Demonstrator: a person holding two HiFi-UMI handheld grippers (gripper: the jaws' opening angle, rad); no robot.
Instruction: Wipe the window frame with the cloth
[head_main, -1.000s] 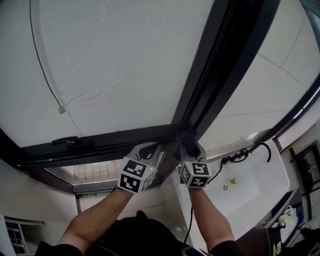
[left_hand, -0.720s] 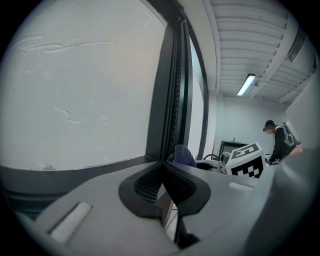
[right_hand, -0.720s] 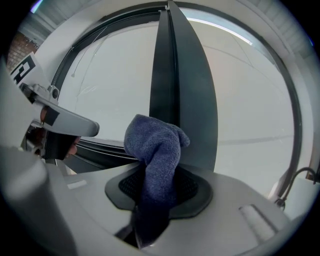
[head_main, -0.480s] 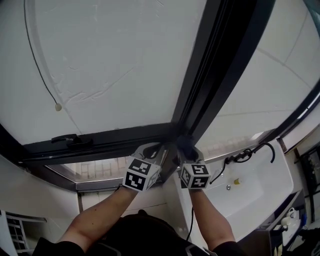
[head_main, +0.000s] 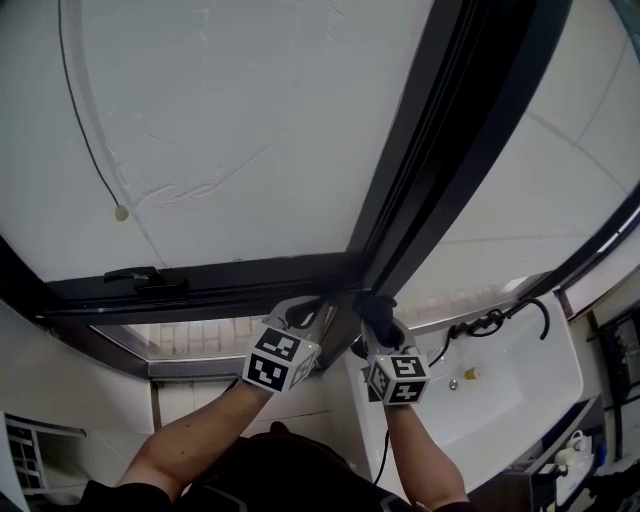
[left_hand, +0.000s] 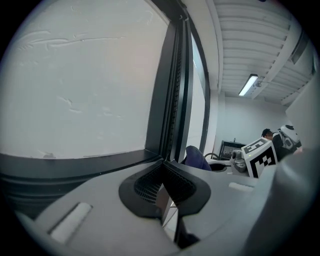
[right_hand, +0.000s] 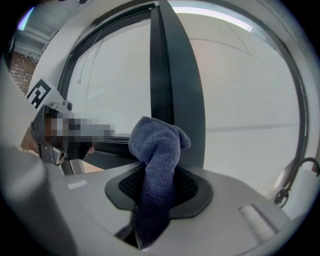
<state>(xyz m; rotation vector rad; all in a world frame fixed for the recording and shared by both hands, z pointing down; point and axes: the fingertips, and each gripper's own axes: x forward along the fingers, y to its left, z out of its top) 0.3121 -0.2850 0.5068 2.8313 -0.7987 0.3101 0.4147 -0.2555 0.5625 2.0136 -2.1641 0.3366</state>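
Observation:
The dark window frame has an upright post (head_main: 430, 150) that meets a bottom rail (head_main: 220, 280) in front of me. My right gripper (head_main: 378, 318) is shut on a dark blue cloth (head_main: 375, 305), which is pressed to the foot of the post near the corner. In the right gripper view the cloth (right_hand: 157, 145) stands up out of the right gripper (right_hand: 157, 172) against the post (right_hand: 170, 75). My left gripper (head_main: 305, 312) is just left of it at the rail, shut with nothing in it. In its own view the left gripper (left_hand: 163, 162) points at the frame corner (left_hand: 170, 100).
A black window handle (head_main: 135, 277) lies on the rail to the left. A thin cord with a bead (head_main: 120, 212) hangs over the pane. A white sink (head_main: 510, 370) with a black tap (head_main: 490, 320) is below right. A ceiling lamp (left_hand: 248, 85) shows in the left gripper view.
My right gripper and the cloth have slid a little downward along the foot of the post. The left gripper has stayed about where it was.

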